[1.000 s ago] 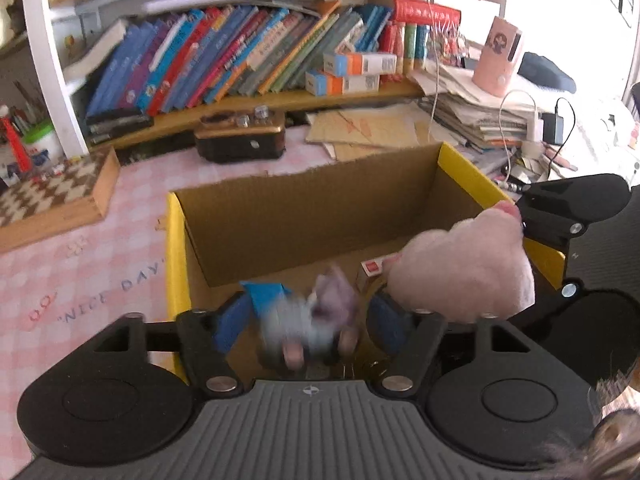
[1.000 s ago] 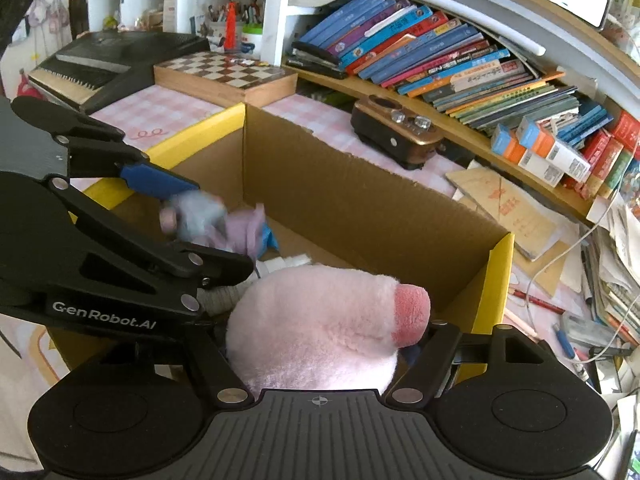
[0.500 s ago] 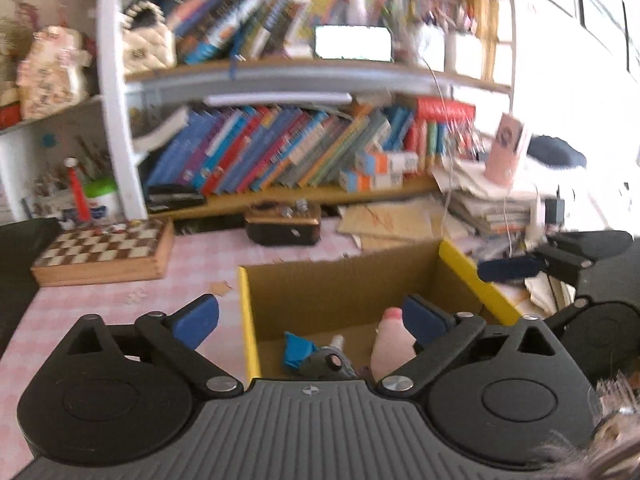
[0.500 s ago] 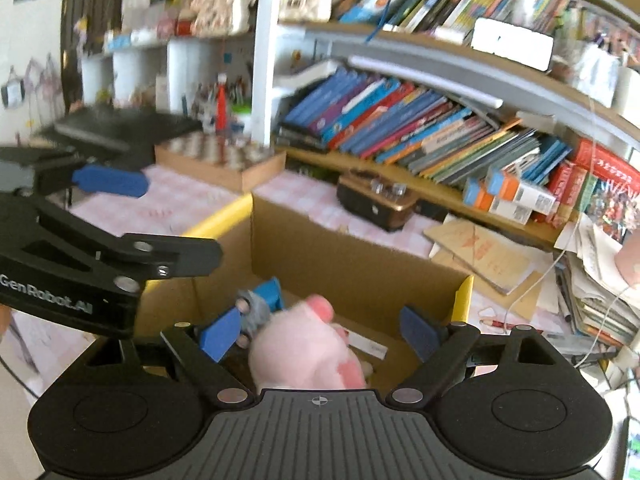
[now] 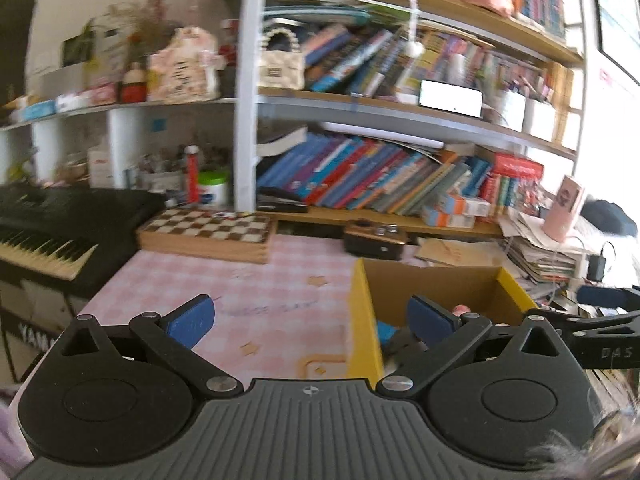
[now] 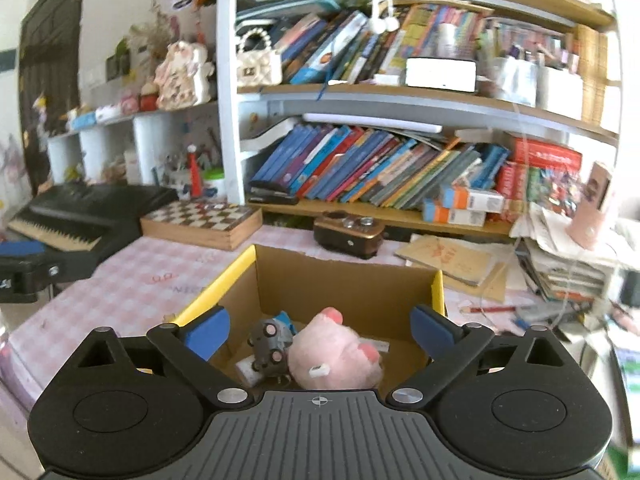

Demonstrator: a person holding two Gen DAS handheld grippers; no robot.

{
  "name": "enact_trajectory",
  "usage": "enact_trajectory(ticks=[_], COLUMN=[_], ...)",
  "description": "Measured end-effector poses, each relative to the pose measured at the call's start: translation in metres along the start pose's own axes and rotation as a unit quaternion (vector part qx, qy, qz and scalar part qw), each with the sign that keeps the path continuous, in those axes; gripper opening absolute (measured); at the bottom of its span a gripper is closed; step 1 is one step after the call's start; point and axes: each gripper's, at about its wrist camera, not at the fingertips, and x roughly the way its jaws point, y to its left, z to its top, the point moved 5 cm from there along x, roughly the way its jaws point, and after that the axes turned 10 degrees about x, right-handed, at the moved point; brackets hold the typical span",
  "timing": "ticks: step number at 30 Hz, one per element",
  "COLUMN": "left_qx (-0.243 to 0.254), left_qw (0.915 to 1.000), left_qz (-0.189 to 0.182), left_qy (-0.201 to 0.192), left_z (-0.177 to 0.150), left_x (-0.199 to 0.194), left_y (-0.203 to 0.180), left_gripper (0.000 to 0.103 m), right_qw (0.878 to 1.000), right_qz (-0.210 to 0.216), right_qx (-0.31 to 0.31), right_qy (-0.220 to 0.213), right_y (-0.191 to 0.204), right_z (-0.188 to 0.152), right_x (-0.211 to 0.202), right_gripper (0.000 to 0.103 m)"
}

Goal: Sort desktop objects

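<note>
A cardboard box with yellow rims [image 6: 348, 280] stands on the pink checked tablecloth [image 5: 240, 280]. Inside it lie a pink plush pig [image 6: 336, 356] and, to its left, a small grey toy [image 6: 270, 340] with a blue part. My right gripper [image 6: 320, 330] hovers above the box's near side, its jaws opening, with nothing pressed between the pads. My left gripper [image 5: 311, 318] is raised over the box's left yellow wall [image 5: 362, 320], jaws also opening and empty. From there only slivers of the toys show.
A wooden chessboard [image 5: 208, 232] and a black piano keyboard [image 5: 48, 232] lie at the left. A brown radio [image 5: 374, 238] sits behind the box. Stacked papers and cables [image 6: 568, 264] crowd the right. Full bookshelves [image 6: 360, 168] rise at the back.
Both grippers let go of their toys, which now lie in the box. Both drew back and up with jaws widening, and the left one swung left over the tablecloth.
</note>
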Motion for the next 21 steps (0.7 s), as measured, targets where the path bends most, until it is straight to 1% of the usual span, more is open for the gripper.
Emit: enact_trajectory(ticks=[3, 6, 10, 15, 21], left_qx=[-0.016, -0.028, -0.021, -0.01, -0.017], left_qw=[0.9997, 0.9991, 0.9982, 0.9985, 0.9984], left_qz=[0.018, 0.033, 0.056, 0.052, 0.044], left_qy=[0.005, -0.002, 0.001, 0.012, 0.03], left_z=[-0.012, -0.025, -0.043, -0.066, -0.093], left_x=[-0.015, -0.031, -0.05, -0.074, -0.099], left_y=[0.019, 0.036, 0.05, 0.061, 0.071], left_gripper=[0.103, 0.103, 0.103, 0.103, 0.103], right_qw=[1.0, 0.999, 0.998, 0.998, 0.997], right_qz=[-0.015, -0.024, -0.038, -0.048, -0.056], right_qx=[0.015, 0.028, 0.041, 0.044, 0.052], right_qy=[-0.004, -0.004, -0.007, 0.002, 0.015], right_y=[0.006, 0.016, 0.031, 0.052, 0.077], right_z=[-0.01, -0.022, -0.039, -0.064, -0.097], right_x=[-0.012, -0.025, -0.04, -0.057, -0.076], right_gripper=[0.1, 0.1, 0.102, 0.102, 0.102])
